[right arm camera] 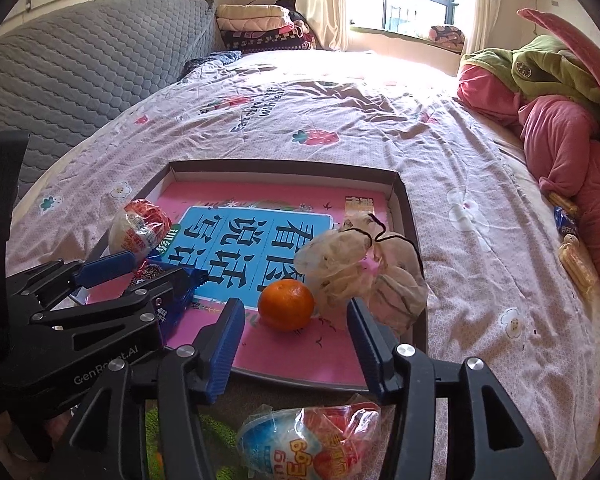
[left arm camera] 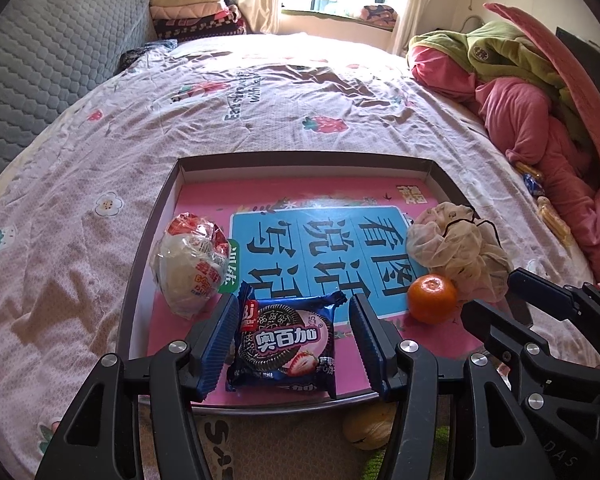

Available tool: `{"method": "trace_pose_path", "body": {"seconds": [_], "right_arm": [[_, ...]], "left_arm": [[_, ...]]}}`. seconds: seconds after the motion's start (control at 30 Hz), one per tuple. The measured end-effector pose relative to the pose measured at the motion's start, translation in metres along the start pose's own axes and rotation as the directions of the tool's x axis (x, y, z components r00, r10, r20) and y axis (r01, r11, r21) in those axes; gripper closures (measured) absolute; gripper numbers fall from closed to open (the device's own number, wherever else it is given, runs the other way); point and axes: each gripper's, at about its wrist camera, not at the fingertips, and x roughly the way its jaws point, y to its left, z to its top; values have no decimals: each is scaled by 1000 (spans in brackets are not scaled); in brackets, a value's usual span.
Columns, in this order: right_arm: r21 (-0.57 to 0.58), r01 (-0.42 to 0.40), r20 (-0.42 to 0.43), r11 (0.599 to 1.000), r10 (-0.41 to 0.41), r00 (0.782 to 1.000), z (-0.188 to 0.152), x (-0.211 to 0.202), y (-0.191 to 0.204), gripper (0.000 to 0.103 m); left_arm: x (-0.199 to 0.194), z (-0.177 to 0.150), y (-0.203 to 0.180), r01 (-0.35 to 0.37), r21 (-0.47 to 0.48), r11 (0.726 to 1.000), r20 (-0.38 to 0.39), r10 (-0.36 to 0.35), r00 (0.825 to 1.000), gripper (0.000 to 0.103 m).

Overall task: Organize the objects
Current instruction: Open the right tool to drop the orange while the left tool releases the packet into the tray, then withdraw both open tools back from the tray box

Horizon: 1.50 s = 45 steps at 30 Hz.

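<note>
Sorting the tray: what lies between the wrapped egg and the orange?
The cookie packet and the book cover's blue title panel, seen in the left wrist view.

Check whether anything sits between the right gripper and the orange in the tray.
Nothing visible blocks it. The orange lies just beyond the open right gripper, with only bare tray floor between. The mesh bag sits beside it.

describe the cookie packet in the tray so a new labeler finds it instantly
On the bed lies a shallow dark-rimmed tray with a pink and blue printed floor. The cookie packet lies flat at the tray's near edge, between the open jaws of the left gripper. It is the only dark blue wrapper there, showing a chocolate sandwich cookie and a strawberry, unlike the round orange and the clear-wrapped egg-shaped snack.
</note>
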Motion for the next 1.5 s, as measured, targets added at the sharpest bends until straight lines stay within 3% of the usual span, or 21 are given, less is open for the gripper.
{"method": "trace_pose_path", "body": {"seconds": [0.3, 0.73, 1.03, 1.13, 1.33, 1.5], "right_arm": [[0, 22, 27, 1000, -22, 999, 5, -16, -3, 50], [9, -34, 95, 999, 33, 995, 8, -38, 1, 45], [11, -19, 132, 1000, 17, 991, 4, -59, -4, 44], [44, -58, 139, 997, 52, 989, 3, -66, -10, 44], [25, -25, 189, 999, 20, 982, 0, -85, -8, 43], [33, -66, 195, 997, 59, 979, -1, -96, -9, 41]], "left_arm": [[-18, 4, 1, 3, 1, 1000, 29, -3, 1000, 44], [-53, -2, 0, -4, 6, 1000, 63, 4, 998, 41], [-77, -12, -7, -15, 3, 1000, 86, 15, 996, 40], [-82, -18, -9, -19, 4, 1000, 88, 18, 996, 40], [-96, -25, -14, -28, 15, 999, 99, 26, 995, 40], [-110, -29, -17, -34, 23, 999, 117, 31, 993, 40]]}}
